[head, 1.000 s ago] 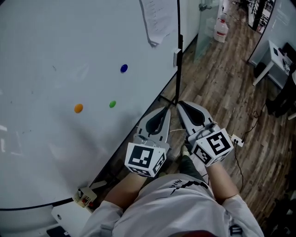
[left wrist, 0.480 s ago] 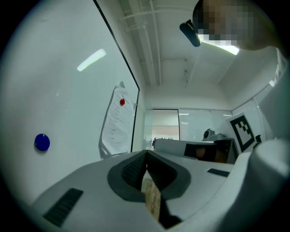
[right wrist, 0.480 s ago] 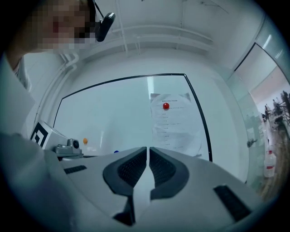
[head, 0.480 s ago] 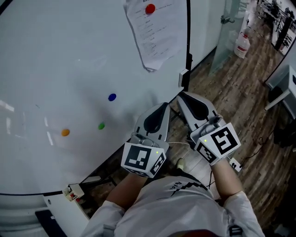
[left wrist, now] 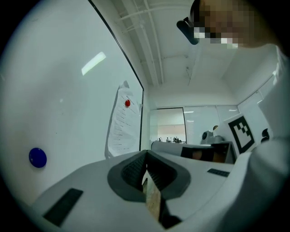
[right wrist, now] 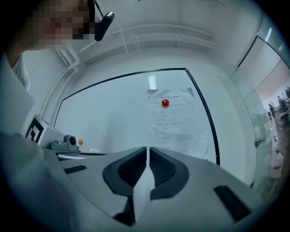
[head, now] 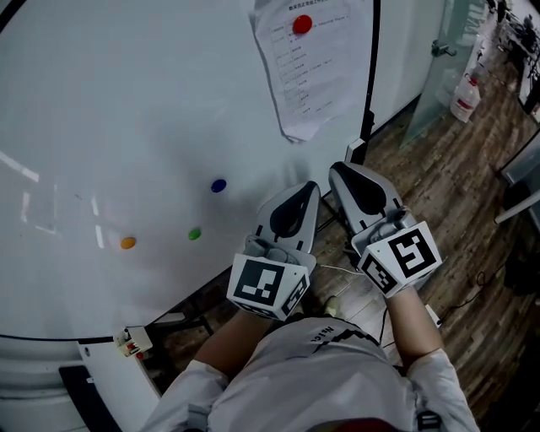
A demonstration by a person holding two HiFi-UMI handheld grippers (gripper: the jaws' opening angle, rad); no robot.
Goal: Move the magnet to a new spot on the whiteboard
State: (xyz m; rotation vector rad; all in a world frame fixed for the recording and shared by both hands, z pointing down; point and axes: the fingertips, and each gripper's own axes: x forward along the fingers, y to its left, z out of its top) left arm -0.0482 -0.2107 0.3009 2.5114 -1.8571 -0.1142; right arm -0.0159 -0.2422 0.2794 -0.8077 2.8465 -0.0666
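Hovering beside whiteboard [head: 126, 101]: left gripper [head: 308, 187] and right gripper [head: 337, 169], jaws pressing together, holding nothing. Blue magnet [head: 218, 185], green magnet [head: 195, 234], orange magnet [head: 127, 243], red magnet [head: 302, 24] sitting on board, ungrabbed. Judging nothing done; whole move remaining.

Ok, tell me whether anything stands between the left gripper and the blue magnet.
Nothing visible does. Only bare whiteboard shows between the shut left gripper and the blue magnet; the green magnet sits lower, off that line.

Cool, even indoor light. The whiteboard [head: 126, 101] carries streaks of glare at its left. The 2 gripper views bend strongly and darken at the edges.
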